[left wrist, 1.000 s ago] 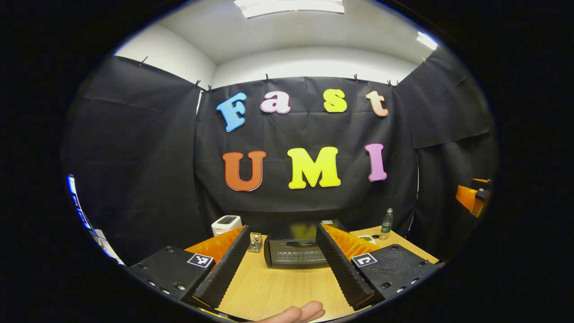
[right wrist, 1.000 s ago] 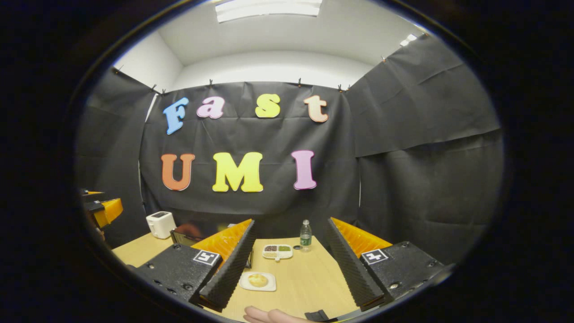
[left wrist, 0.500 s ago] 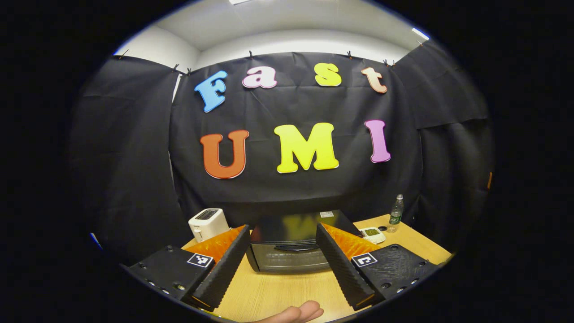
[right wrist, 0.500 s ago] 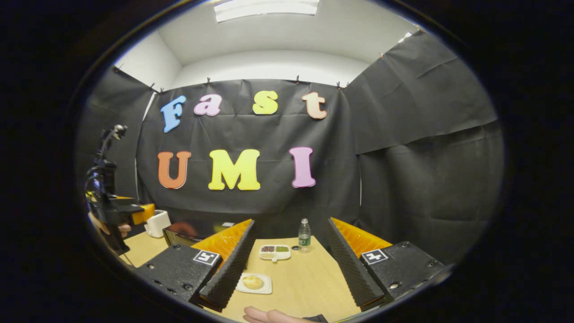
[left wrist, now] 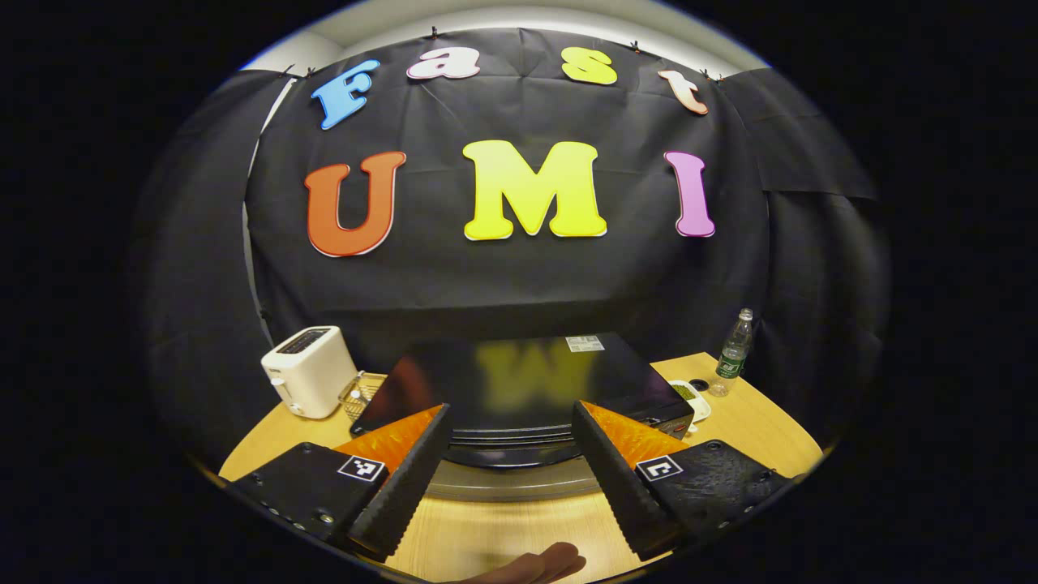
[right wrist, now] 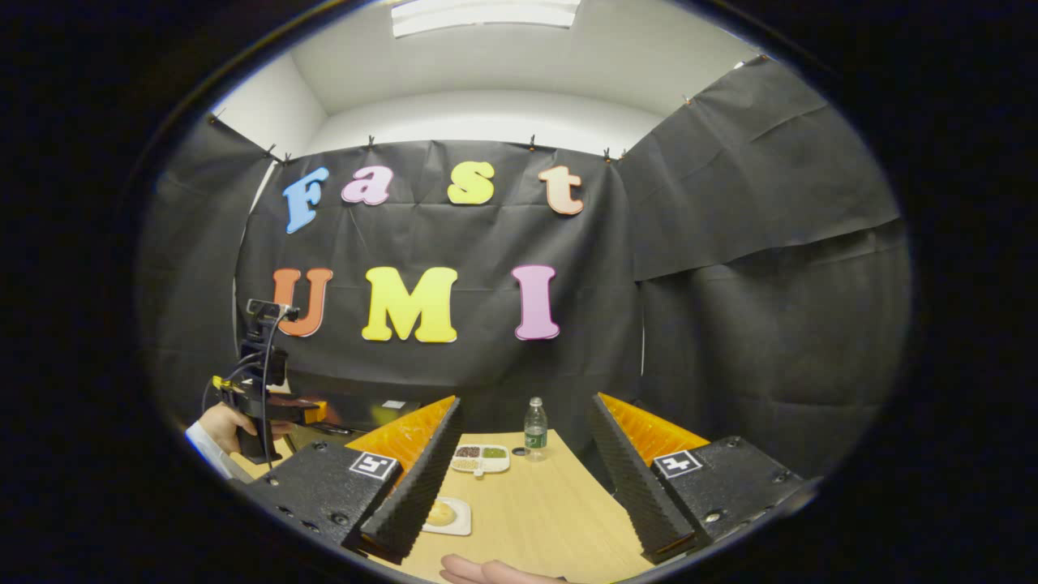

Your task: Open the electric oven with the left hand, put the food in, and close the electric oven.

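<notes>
A black electric oven [left wrist: 519,381] with its door closed stands right in front of my left gripper [left wrist: 509,422]. That gripper is open, its fingers level with the oven's front top edge and curved door handle [left wrist: 511,458]. In the right gripper view my right gripper [right wrist: 523,414] hangs open above the table with nothing between its fingers. A white plate with a yellow bun [right wrist: 444,514] lies just inside its left finger. The left gripper [right wrist: 276,405], held in a hand, shows at the far left beside the oven [right wrist: 357,410].
A white toaster [left wrist: 310,371] and a small wire basket [left wrist: 359,393] stand left of the oven. A divided white dish of food [right wrist: 480,458] and a water bottle [right wrist: 534,428] stand at the back right of the wooden table [right wrist: 543,519]. Black cloth walls close the booth.
My left gripper has moved forward and down, close to the oven, which now looms large. The right gripper view has swung slightly right; the plate has slid toward its left finger.
</notes>
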`<action>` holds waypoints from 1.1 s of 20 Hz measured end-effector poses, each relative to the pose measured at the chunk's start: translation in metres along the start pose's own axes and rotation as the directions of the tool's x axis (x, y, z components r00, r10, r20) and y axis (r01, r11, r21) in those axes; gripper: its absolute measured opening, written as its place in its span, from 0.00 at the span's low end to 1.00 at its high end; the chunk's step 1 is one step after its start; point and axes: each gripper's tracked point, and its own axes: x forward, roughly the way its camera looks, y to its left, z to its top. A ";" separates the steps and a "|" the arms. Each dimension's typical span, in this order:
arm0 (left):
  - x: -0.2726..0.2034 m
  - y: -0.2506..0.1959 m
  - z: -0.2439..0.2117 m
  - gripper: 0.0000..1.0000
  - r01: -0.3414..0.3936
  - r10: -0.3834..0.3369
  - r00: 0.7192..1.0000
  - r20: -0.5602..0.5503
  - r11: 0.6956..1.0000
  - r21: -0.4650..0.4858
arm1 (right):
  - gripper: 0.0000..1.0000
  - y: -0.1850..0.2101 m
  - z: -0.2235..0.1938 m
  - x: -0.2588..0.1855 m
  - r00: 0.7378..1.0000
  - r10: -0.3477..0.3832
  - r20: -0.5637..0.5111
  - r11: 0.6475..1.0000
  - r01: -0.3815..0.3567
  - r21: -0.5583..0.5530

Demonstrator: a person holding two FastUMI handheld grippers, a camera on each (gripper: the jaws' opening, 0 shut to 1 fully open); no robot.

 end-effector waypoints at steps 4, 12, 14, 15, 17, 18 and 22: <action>0.022 0.004 -0.020 0.97 -0.014 0.013 0.998 -0.060 1.000 -0.001 | 0.94 -0.006 -0.007 0.002 1.000 -0.008 -0.010 1.000 0.008 0.013; 0.021 0.006 -0.039 0.99 0.003 -0.006 0.990 -0.140 1.000 -0.025 | 0.94 -0.003 -0.012 0.000 1.000 -0.003 -0.026 1.000 0.004 0.027; 0.015 0.005 -0.041 1.00 0.004 -0.008 0.990 -0.139 1.000 -0.030 | 0.94 0.001 -0.014 -0.003 0.999 0.006 -0.031 1.000 -0.005 0.029; 0.011 0.005 -0.043 1.00 0.002 -0.007 0.990 -0.141 1.000 -0.029 | 0.94 0.003 -0.014 -0.007 0.999 0.010 -0.031 1.000 -0.009 0.028; 0.000 0.003 -0.048 1.00 -0.003 -0.002 0.989 -0.147 0.999 -0.034 | 0.94 0.005 -0.014 -0.011 0.999 0.015 -0.029 1.000 -0.014 0.023; -0.006 0.003 -0.052 1.00 -0.004 0.000 0.990 -0.144 1.000 -0.030 | 0.94 0.008 -0.014 -0.014 0.999 0.020 -0.028 1.000 -0.019 0.023; -0.029 -0.001 -0.068 1.00 -0.010 0.005 0.993 -0.122 0.999 -0.036 | 0.94 0.013 -0.017 -0.023 0.999 0.029 -0.034 0.999 -0.028 0.032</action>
